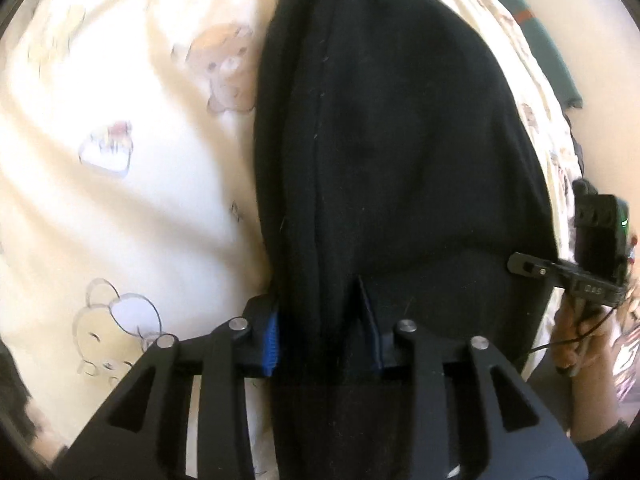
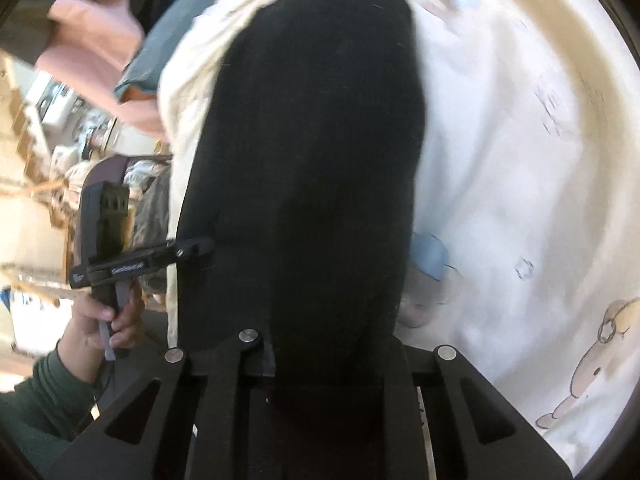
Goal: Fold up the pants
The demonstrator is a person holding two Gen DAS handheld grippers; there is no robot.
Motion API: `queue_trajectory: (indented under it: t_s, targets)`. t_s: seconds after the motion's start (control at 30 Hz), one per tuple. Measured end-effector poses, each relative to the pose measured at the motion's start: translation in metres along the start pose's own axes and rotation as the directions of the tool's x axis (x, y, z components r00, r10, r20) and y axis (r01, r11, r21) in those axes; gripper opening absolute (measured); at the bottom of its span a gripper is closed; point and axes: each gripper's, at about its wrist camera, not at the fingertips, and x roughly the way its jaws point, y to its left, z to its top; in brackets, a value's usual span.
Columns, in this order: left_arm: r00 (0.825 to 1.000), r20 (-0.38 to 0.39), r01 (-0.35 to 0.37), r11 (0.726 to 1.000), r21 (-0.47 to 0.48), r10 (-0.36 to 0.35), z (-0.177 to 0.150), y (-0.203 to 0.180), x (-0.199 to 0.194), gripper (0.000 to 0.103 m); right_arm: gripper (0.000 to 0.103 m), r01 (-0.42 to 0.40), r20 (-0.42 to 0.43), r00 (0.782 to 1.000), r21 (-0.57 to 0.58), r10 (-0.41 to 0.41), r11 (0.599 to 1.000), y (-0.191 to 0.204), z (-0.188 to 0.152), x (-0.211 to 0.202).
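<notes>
Black pants (image 1: 400, 120) lie lengthwise on a cream bedsheet (image 1: 120, 200) printed with bears. My left gripper (image 1: 322, 332) is shut on the near end of the pants, with the fabric bunched between its blue pads (image 1: 271, 340). In the right wrist view the same pants (image 2: 312, 140) run away from my right gripper (image 2: 332, 354), which is shut on the dark cloth; its pads are hidden by the fabric. Each gripper shows in the other's view, clamped on the pants' edge: the right gripper (image 1: 528, 266) and the left gripper (image 2: 192, 248), each held by a hand.
The bedsheet (image 2: 520, 160) spreads wide beside the pants. A dark green cloth (image 1: 552, 52) lies past the bed's far edge. A pink cloth (image 2: 96, 40) and a teal cloth (image 2: 160, 52) lie at the upper left, with cluttered shelves (image 2: 40, 120) beyond the bed.
</notes>
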Motion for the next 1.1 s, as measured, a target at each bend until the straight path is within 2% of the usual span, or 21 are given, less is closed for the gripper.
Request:
queue_trajectory:
  t_s: [0.07, 0.13, 0.2, 0.27, 0.37, 0.47, 0.57, 0.7, 0.83, 0.97, 1.03, 1.1]
  targets:
    - [0.999, -0.032, 0.02, 0.999, 0.03, -0.019, -0.001, -0.006, 0.005, 0.029, 0.019, -0.002, -0.006, 1.0, 0.018, 0.002, 1.0, -0.007, 0.001, 0.003]
    - [0.998, -0.044, -0.035, 0.992, 0.119, 0.041, -0.003, -0.02, 0.011, 0.031, 0.019, 0.005, -0.012, 1.0, 0.018, -0.005, 1.0, -0.008, 0.002, 0.006]
    - [0.998, -0.046, -0.044, 0.994, 0.099, 0.049, -0.001, -0.019, 0.019, 0.041, 0.019, 0.0, -0.017, 1.0, 0.027, 0.0, 1.0, -0.008, 0.003, 0.01]
    - [1.0, -0.013, -0.007, 0.999, 0.044, 0.008, 0.002, -0.013, 0.024, 0.042, 0.02, -0.007, -0.024, 1.0, 0.05, 0.008, 0.999, -0.013, 0.005, 0.013]
    - [1.0, 0.016, 0.023, 0.998, 0.063, -0.024, 0.005, -0.021, 0.018, 0.01, 0.02, -0.004, -0.012, 1.0, 0.025, 0.004, 1.0, -0.01, 0.004, 0.009]
    - [1.0, 0.023, 0.013, 0.991, 0.13, -0.016, -0.004, -0.04, 0.002, 0.009, 0.019, -0.031, 0.026, 0.999, -0.026, 0.032, 0.999, 0.006, 0.002, -0.006]
    - [0.994, 0.045, 0.09, 0.984, 0.157, -0.098, -0.012, -0.053, -0.023, 0.008, 0.018, -0.049, 0.062, 0.996, -0.114, 0.056, 0.992, 0.034, -0.004, -0.025]
    - [0.984, 0.113, 0.113, 0.977, 0.181, -0.135, -0.024, -0.066, -0.067, 0.008, 0.017, -0.047, 0.1, 0.993, -0.159, 0.063, 0.986, 0.058, -0.01, -0.049]
    - [0.961, 0.175, 0.178, 0.961, 0.214, -0.217, -0.039, -0.07, -0.132, 0.008, 0.017, -0.045, 0.144, 0.987, -0.21, 0.076, 0.977, 0.086, -0.016, -0.09]
    - [0.922, 0.25, 0.231, 0.939, 0.255, -0.295, -0.051, -0.076, -0.193, 0.008, 0.017, -0.066, 0.169, 0.979, -0.274, 0.116, 0.959, 0.128, -0.022, -0.139]
    - [0.901, 0.298, 0.227, 0.929, 0.293, -0.314, -0.04, -0.088, -0.223, 0.008, 0.017, -0.054, 0.178, 0.977, -0.324, 0.117, 0.945, 0.151, -0.019, -0.16]
    - [0.892, 0.338, 0.184, 0.924, 0.334, -0.3, -0.023, -0.104, -0.242, 0.008, 0.017, -0.016, 0.204, 0.974, -0.361, 0.096, 0.933, 0.177, -0.005, -0.178]
